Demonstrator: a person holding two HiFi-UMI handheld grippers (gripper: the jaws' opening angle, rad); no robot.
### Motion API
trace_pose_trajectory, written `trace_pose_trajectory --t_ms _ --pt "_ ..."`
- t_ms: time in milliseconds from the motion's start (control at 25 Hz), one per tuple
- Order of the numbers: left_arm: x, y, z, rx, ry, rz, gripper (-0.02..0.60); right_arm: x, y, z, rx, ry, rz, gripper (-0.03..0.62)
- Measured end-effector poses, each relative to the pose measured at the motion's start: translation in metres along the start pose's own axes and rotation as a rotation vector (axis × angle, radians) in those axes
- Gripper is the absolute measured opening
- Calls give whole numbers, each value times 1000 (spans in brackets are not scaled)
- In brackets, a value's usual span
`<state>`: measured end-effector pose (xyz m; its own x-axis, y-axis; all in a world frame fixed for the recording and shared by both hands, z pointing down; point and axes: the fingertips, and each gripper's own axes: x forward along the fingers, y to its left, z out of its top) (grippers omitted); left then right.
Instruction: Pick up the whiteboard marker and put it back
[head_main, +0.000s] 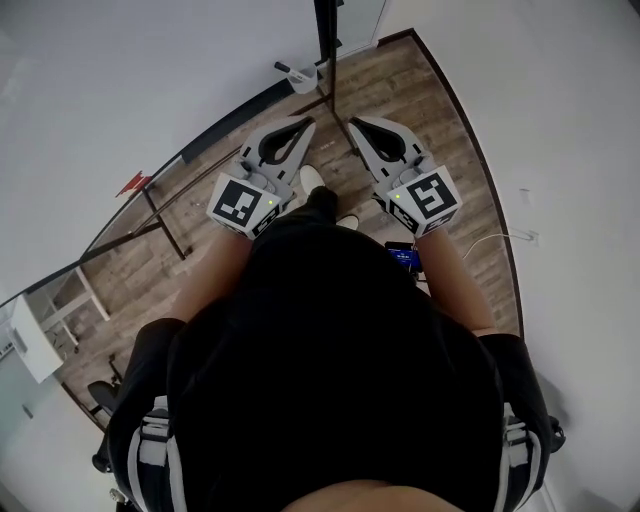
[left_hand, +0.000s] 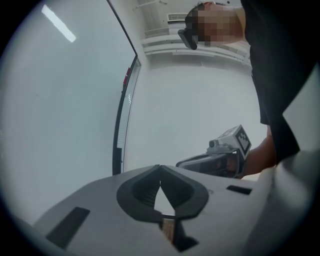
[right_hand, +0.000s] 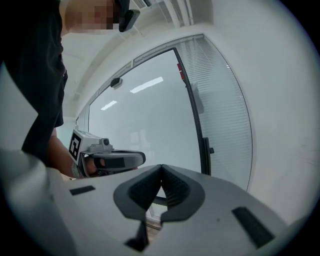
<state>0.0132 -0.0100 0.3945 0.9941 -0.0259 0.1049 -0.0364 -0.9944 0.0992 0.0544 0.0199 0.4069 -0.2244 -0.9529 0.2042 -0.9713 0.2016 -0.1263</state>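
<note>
The left gripper (head_main: 306, 122) and the right gripper (head_main: 353, 123) are held side by side in front of the person, over the wooden floor (head_main: 420, 110). Each gripper is fully closed, its two pads meeting at the tips, and nothing is between them. To the left of the left gripper and ahead of it stands a white board (head_main: 120, 80) with a dark lower edge. A small grey object (head_main: 296, 76) sits at this edge, ahead of both grippers. I cannot make out the whiteboard marker in any view.
</note>
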Motion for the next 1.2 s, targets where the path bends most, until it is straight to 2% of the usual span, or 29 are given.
trace_pose_trajectory --t_ms 400,640,760,960,1200 --pt "17 86 -1 -31 -28 42 5 95 -32 20 -49 46 79 -6" --pt "21 114 9 1 -12 103 5 134 -39 20 -81 77 161 -6" --pt "23 123 7 -21 -27 140 5 146 -42 14 -91 100 208 -6" --pt "20 135 -1 -47 -31 275 5 159 -48 5 -106 142 315 -6" --pt "21 135 -6 -70 -72 431 5 169 -58 -21 -153 246 446 -6"
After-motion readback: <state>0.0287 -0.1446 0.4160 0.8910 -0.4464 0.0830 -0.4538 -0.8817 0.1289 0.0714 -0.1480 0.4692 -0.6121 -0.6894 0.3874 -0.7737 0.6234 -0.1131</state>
